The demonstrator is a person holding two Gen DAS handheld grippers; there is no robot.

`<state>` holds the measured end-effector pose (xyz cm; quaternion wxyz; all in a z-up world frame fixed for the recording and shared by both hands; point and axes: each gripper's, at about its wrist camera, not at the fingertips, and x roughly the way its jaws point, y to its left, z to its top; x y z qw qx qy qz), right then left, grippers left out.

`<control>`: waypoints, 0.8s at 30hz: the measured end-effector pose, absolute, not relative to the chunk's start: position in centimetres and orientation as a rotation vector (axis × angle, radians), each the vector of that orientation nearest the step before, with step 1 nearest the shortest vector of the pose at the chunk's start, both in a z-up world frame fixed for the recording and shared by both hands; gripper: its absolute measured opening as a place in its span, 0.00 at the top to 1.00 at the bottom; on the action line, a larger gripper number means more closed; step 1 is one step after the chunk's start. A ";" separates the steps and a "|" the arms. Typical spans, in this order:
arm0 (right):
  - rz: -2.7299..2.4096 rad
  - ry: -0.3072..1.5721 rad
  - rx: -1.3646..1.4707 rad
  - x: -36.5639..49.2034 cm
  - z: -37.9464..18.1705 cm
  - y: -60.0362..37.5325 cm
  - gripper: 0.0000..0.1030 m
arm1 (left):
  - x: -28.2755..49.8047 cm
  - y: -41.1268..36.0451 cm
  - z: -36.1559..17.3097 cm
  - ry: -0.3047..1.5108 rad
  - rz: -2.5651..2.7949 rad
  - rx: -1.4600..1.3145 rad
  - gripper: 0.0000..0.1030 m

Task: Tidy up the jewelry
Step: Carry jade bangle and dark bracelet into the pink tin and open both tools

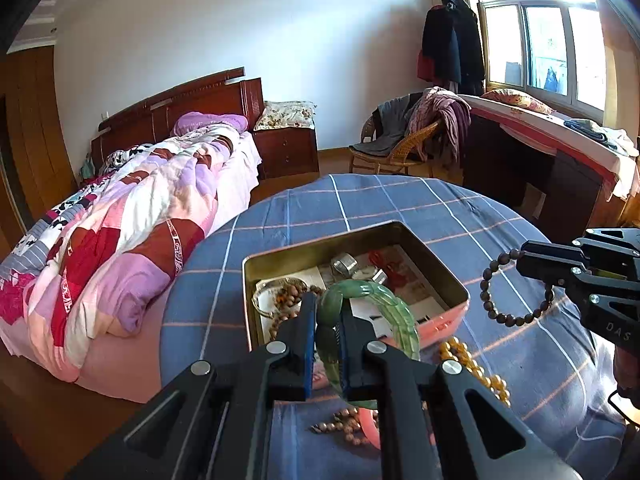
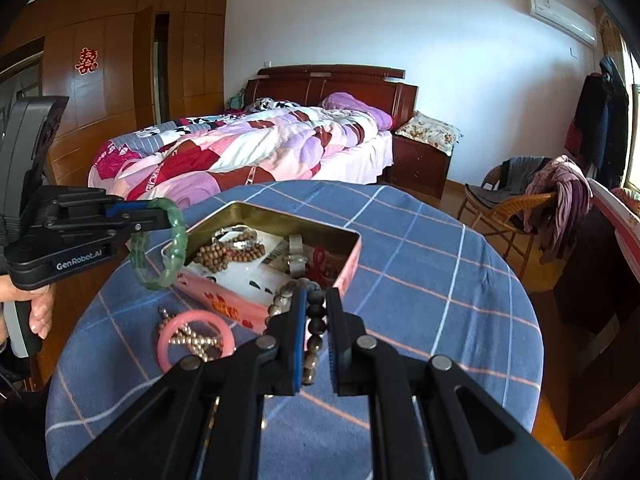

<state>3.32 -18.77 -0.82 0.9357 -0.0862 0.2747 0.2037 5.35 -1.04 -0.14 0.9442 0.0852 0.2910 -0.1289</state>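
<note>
My left gripper (image 1: pixel 326 310) is shut on a green jade bangle (image 1: pixel 386 300) and holds it over the near edge of the open tin box (image 1: pixel 288 259). In the right wrist view the same gripper (image 2: pixel 162 216) carries the bangle (image 2: pixel 176 248) just left of the tin (image 2: pixel 280 219). My right gripper (image 2: pixel 316 300) is shut on a dark bead bracelet (image 2: pixel 314 330), lifted near the tin's front corner. The left wrist view shows it (image 1: pixel 520 258) at the right with the bracelet (image 1: pixel 496 314) dangling. The tin holds wooden beads (image 2: pixel 224 256), silver pieces and a red item.
On the blue checked tablecloth (image 2: pixel 420 280) lie a pink bangle (image 2: pixel 168 332) with a small bead string (image 2: pixel 192 342) inside it and amber beads (image 1: pixel 476 368). A bed (image 1: pixel 140 208) stands left of the round table, a wicker chair (image 1: pixel 396 152) and desk behind it.
</note>
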 end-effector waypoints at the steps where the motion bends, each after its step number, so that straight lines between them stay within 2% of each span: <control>1: 0.419 0.561 -0.178 3.6 -0.7 -18.5 0.89 | 5.6 -1.0 0.0 0.591 -0.260 0.175 0.92; 24: 0.436 0.544 -0.249 7.0 0.8 -15.0 0.89 | 10.2 -0.3 0.2 0.605 -0.218 0.209 0.92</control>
